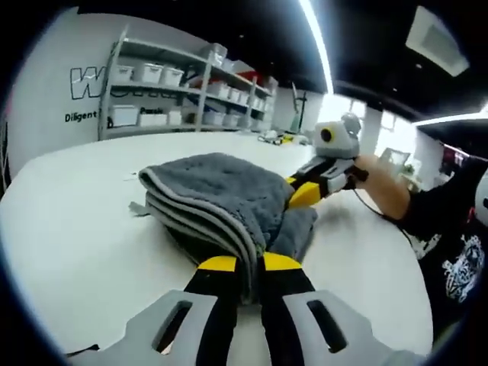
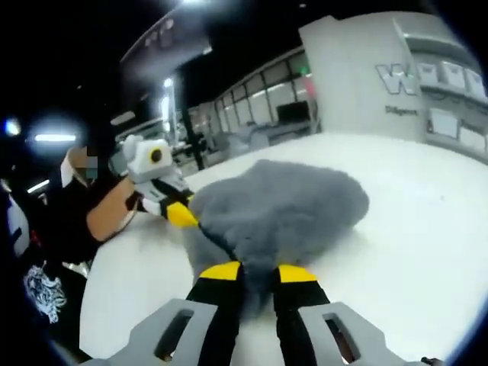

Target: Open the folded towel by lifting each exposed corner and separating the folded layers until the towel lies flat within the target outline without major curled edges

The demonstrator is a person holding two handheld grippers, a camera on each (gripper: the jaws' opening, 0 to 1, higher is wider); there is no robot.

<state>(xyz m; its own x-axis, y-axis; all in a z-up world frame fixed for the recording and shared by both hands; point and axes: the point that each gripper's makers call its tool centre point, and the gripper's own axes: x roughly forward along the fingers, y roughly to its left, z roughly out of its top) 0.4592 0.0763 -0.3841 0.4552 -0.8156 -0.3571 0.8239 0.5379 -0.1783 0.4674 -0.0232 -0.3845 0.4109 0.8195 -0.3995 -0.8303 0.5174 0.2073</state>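
Left gripper view: folded grey plush towel with pale piped edges (image 1: 221, 198) sits on the white bench (image 1: 76, 236), stacked layers facing me, pale edge bands running toward my jaws. My left gripper (image 1: 250, 263), black with yellow tips, is pinched on the near corner of the stack; cloth sits between the two tips, jaws nearly together. My right gripper (image 1: 303, 195) comes in from the right side of this view, yellow tip pressed into the towel's far right edge, a hand (image 1: 381, 187) behind it and a black printed sleeve (image 1: 450, 236) past that.

Right gripper view: same towel (image 2: 278, 210) looks like a rounded fuzzy mound, bunched up off the bench (image 2: 427, 252) on my side. Right gripper (image 2: 258, 272) clamps a gathered fold of it, grey pile filling the narrow gap between the yellow tips. Left gripper (image 2: 181, 215) shows at the towel's far left edge, yellow tip touching cloth.

So both grippers grip the towel from opposite ends; it lies between them, mid-bench.

Surroundings: grey metal shelving with white storage bins (image 1: 183, 91) along the wall behind the bench, dark lettering on the white wall (image 1: 88, 84), ceiling strip light (image 1: 316, 42) overhead.
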